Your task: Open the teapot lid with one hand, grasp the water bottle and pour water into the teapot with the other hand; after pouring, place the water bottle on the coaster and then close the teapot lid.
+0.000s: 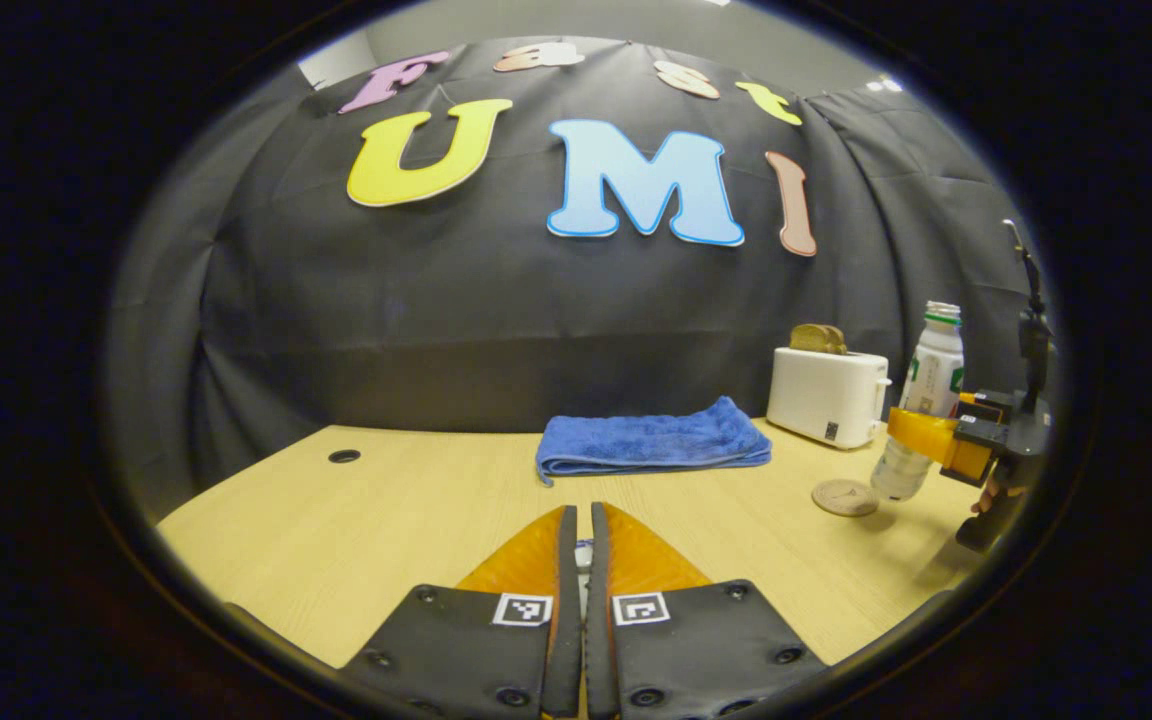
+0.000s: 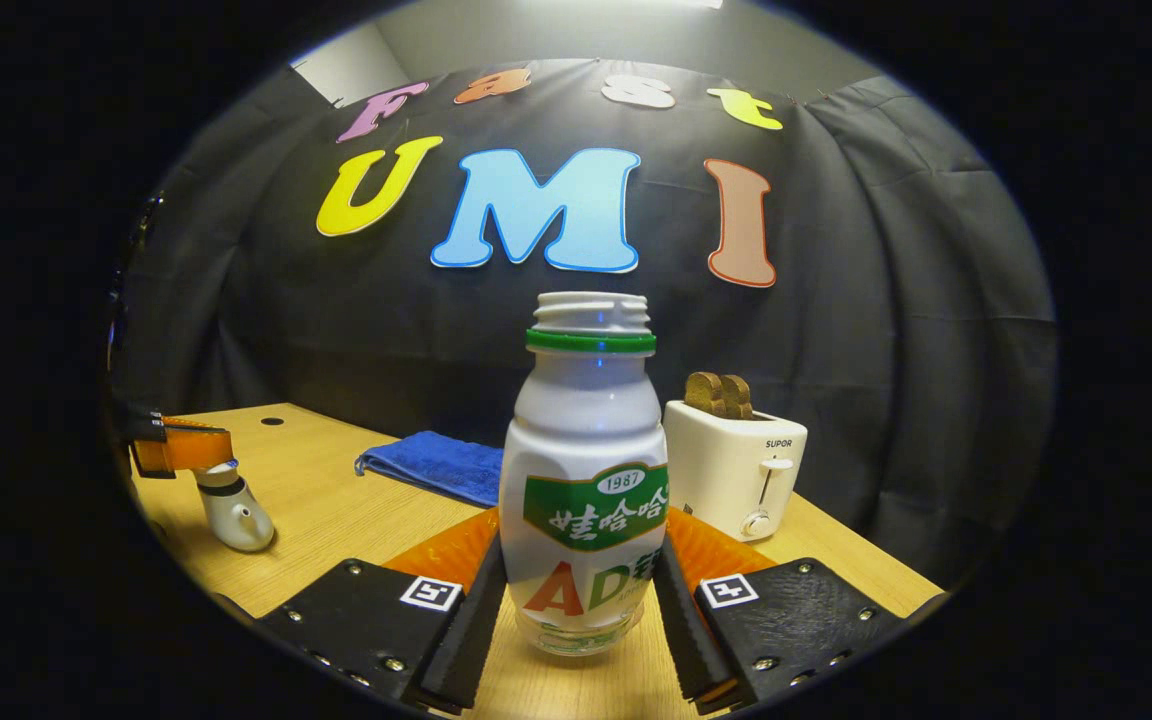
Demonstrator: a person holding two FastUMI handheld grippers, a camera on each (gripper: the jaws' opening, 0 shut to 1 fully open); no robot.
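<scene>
Right gripper (image 2: pixel 581 600) clamps the upright bottle (image 2: pixel 584 480) for carrying, near the coaster (image 1: pixel 845 497); left gripper (image 1: pixel 582 545) pinches the teapot (image 2: pixel 234 512) lid.

Water bottle (image 2: pixel 584 480): white plastic, green neck ring, cap off, clear base; upright near the bench's right edge, between the right gripper's fingers.
Coaster (image 1: pixel 845 497): round, brown, flat on the bench just beside the bottle.
Teapot (image 2: pixel 233 509): small, white, spouted, toward the bench's left edge; lid state unclear.
</scene>
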